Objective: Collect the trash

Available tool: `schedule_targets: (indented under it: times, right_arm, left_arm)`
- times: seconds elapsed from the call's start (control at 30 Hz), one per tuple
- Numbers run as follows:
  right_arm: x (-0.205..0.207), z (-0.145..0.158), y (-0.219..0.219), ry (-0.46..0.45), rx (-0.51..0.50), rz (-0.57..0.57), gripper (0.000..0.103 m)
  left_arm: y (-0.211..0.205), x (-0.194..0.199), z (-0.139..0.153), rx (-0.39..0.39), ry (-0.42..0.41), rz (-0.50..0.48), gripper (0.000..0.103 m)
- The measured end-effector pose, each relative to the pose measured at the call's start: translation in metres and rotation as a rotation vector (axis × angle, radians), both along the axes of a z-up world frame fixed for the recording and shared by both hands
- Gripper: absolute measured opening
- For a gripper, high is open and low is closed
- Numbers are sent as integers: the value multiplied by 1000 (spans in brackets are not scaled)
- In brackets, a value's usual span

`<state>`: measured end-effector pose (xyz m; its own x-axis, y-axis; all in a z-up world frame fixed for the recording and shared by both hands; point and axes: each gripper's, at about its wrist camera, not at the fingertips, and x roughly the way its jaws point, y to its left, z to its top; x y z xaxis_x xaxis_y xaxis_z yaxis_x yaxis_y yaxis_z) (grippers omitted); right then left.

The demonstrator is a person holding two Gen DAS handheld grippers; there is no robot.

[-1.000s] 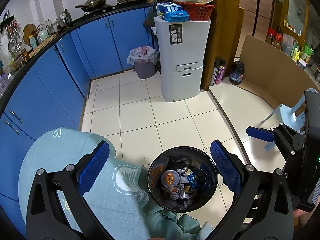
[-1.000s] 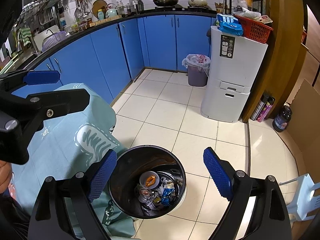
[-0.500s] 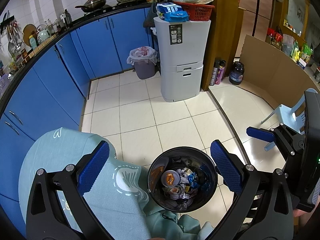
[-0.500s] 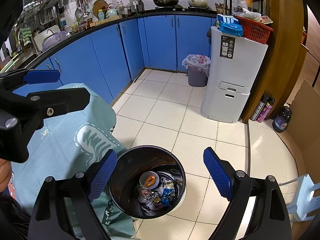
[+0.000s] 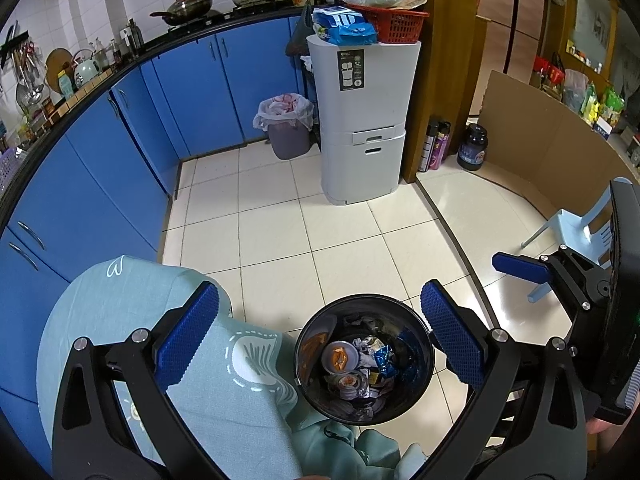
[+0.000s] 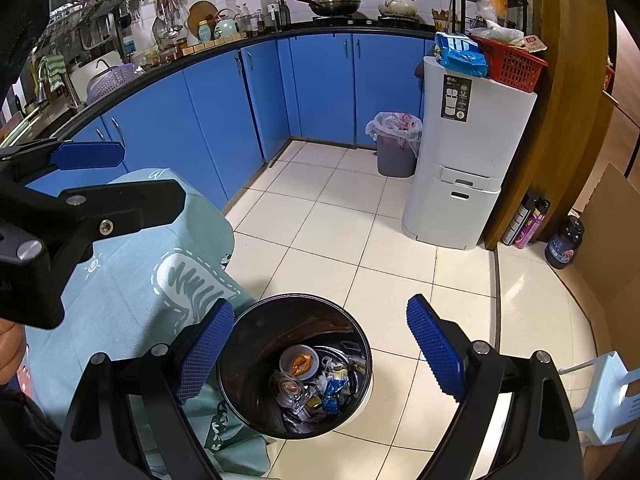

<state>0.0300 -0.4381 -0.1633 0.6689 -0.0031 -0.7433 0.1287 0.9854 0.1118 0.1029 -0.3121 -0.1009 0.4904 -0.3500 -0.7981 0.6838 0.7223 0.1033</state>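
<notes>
Nothing has moved since the earlier frames: both hands hover, left gripper [image 5: 320, 336] and right gripper [image 6: 320, 350] spread wide and empty, over the round black bin [image 5: 412, 308] of wrappers and cups [image 5: 356, 364] beside the near teal cloth [image 5: 120, 300]. No pickup has begun yet.

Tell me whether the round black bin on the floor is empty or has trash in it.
It has trash in it. The black bin stands upright with no lid, and crumpled wrappers and small food tubs cover its bottom.
</notes>
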Motion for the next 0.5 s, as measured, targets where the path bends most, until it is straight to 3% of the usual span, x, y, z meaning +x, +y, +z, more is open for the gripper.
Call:
schedule_targets:
  times: [0.5]
  right_arm:
    - [0,1,2,-2,-4,1,86]
  left_arm:
    - [0,0,0,0,4,-2,100]
